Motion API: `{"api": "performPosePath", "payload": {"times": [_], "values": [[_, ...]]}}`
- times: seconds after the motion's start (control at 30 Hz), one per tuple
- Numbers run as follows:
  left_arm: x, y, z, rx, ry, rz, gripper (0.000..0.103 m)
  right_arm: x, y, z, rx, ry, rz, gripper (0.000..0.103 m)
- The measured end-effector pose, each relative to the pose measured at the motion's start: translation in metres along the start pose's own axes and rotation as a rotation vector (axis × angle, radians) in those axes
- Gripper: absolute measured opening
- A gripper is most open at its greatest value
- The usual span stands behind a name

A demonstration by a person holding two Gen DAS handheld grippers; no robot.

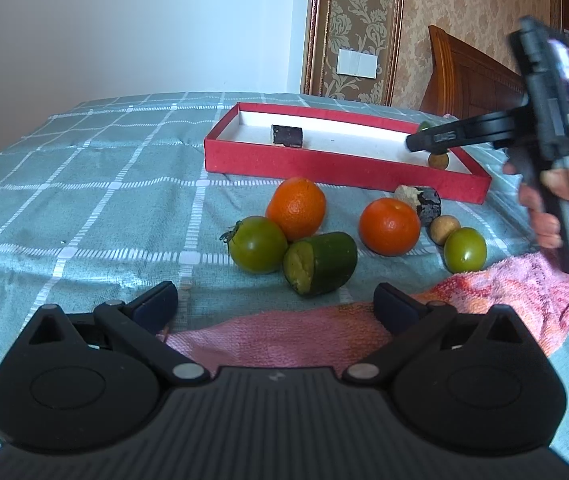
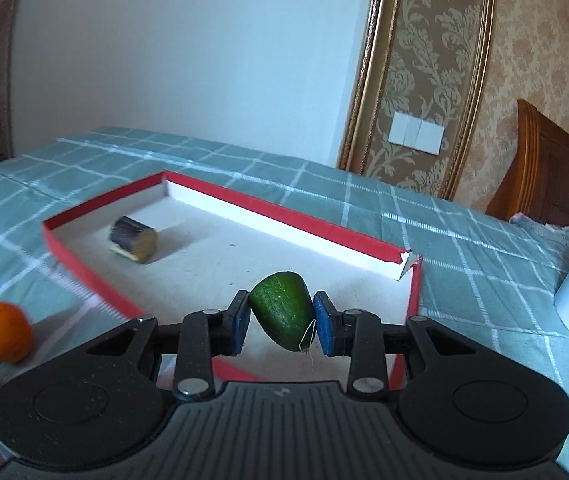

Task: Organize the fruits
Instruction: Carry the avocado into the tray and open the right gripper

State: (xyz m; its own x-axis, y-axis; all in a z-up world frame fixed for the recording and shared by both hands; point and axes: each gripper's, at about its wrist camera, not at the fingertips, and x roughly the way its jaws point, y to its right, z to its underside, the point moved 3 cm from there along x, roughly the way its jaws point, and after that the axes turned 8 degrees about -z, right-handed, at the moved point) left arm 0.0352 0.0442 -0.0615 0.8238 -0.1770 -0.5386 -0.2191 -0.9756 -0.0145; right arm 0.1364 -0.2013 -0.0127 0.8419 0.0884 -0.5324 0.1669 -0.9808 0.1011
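Right wrist view shows the right gripper [image 2: 282, 322] with its fingers clamped on a green cucumber piece [image 2: 283, 310] above the red box [image 2: 84, 270], apparently to drop it in, while the left gripper [image 1: 276, 308] waits wide and empty near the fruit pile [image 1: 304, 232] on the bed.

Bed [image 1: 84, 184] with teal checked cover carries everything. Straight ahead of the left gripper [image 1: 276, 308]: green cut fruit piece [image 1: 320, 262], green tomato [image 1: 258, 244] touching it on its left, orange [image 1: 296, 208] just behind both. Ahead-right of that gripper: second orange [image 1: 390, 226], dark chunk [image 1: 424, 202] behind it, small tan round fruit [image 1: 444, 230] and a green round fruit [image 1: 465, 250] just beside. Pink towel [image 1: 504, 292] lies under and right of the gripper. Red box [image 1: 324, 164], white inside, sits farther ahead on the cover.
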Motion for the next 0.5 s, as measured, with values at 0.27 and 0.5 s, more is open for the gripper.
{"api": "performPosePath", "payload": {"times": [0.27, 0.5], "values": [[0.0, -0.001, 0.0, -0.005, 0.002, 0.005, 0.103, 0.038, 0.005, -0.002, 0.031, -0.069, 0.012, 0.034], [0.001, -0.002, 0.0, -0.011, 0.004, 0.009, 0.103, 0.047, 0.007, 0.003, 0.045, -0.106, 0.008, 0.034]]}}
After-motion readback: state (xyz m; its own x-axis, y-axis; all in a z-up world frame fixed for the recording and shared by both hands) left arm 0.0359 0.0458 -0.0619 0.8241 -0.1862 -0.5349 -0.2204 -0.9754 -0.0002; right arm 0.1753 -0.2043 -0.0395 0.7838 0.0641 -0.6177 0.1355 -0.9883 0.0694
